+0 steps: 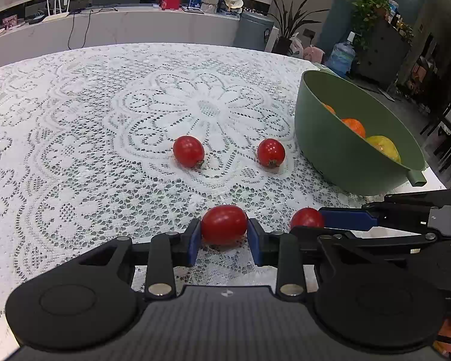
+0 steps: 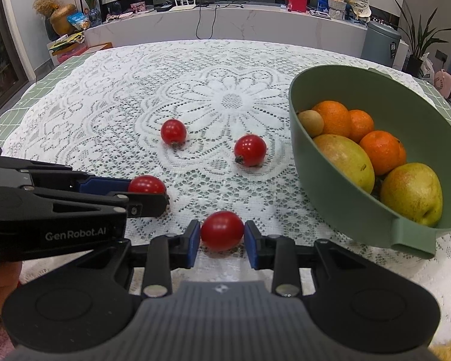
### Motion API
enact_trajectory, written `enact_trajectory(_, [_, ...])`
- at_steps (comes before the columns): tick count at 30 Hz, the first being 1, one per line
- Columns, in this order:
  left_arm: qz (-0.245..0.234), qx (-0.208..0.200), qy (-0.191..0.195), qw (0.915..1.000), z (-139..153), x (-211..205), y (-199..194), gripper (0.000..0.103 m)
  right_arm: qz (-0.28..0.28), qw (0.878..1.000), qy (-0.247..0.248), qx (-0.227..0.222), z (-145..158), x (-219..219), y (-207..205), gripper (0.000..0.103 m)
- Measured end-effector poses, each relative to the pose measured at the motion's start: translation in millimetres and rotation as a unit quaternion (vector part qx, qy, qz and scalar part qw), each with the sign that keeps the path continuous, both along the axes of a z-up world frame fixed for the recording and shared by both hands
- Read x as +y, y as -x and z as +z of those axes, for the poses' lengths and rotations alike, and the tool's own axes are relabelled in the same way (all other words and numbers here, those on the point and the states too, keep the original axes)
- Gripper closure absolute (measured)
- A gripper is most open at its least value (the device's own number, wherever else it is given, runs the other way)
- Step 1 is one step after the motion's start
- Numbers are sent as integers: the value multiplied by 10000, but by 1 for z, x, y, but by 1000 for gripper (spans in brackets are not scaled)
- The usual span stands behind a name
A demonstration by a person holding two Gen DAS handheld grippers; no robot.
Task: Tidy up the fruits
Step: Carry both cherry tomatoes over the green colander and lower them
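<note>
My left gripper (image 1: 224,233) is shut on a red cherry tomato (image 1: 224,225) at table level. My right gripper (image 2: 222,236) is shut on another red cherry tomato (image 2: 222,230), also at the lace cloth. Each gripper shows in the other's view, the left one with its tomato (image 2: 146,184) and the right one with its tomato (image 1: 306,218). Two loose tomatoes (image 1: 188,151) (image 1: 271,152) lie further out on the cloth. A green bowl (image 2: 330,186) to the right holds oranges (image 2: 332,117) and yellow-green mangoes (image 2: 344,159).
The white lace tablecloth (image 2: 135,90) covers a round table. The bowl's handle (image 2: 412,242) sticks out toward me. A white counter with clutter (image 2: 225,15) stands behind the table. The table edge falls off right of the bowl (image 1: 436,177).
</note>
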State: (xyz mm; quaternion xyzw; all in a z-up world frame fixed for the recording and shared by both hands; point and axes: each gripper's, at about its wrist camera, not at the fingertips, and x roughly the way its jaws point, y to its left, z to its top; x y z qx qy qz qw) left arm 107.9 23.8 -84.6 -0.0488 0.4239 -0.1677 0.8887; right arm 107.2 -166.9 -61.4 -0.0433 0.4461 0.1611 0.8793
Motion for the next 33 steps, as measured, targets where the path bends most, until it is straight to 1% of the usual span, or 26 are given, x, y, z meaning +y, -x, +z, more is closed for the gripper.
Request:
enact_trajectory(5, [83, -114, 66, 9999, 6, 3, 4, 67, 10, 10000, -53, -31, 2, -1, 1, 75])
enact_trajectory(13, [291, -293, 214, 9989, 23, 5, 10, 67, 1, 9993, -249, -262, 13, -6, 9, 75])
enact_trajectory(15, [339, -333, 297, 9984, 30, 6, 13, 67, -7, 9988, -314, -363, 19, -9, 12, 75])
enact_trajectory(19, [411, -445, 394, 9974, 46, 2, 16, 67, -75, 9975, -236, -655, 32, -18, 19, 75])
enact_trajectory(27, [208, -716, 515, 9959, 79, -24, 19, 67, -355, 9919, -330, -1175, 65, -51, 26, 75])
enact_trajectory(33, [6, -831, 575, 9949, 93, -47, 11, 67, -525, 9860, -34, -1581, 85, -77, 24, 75])
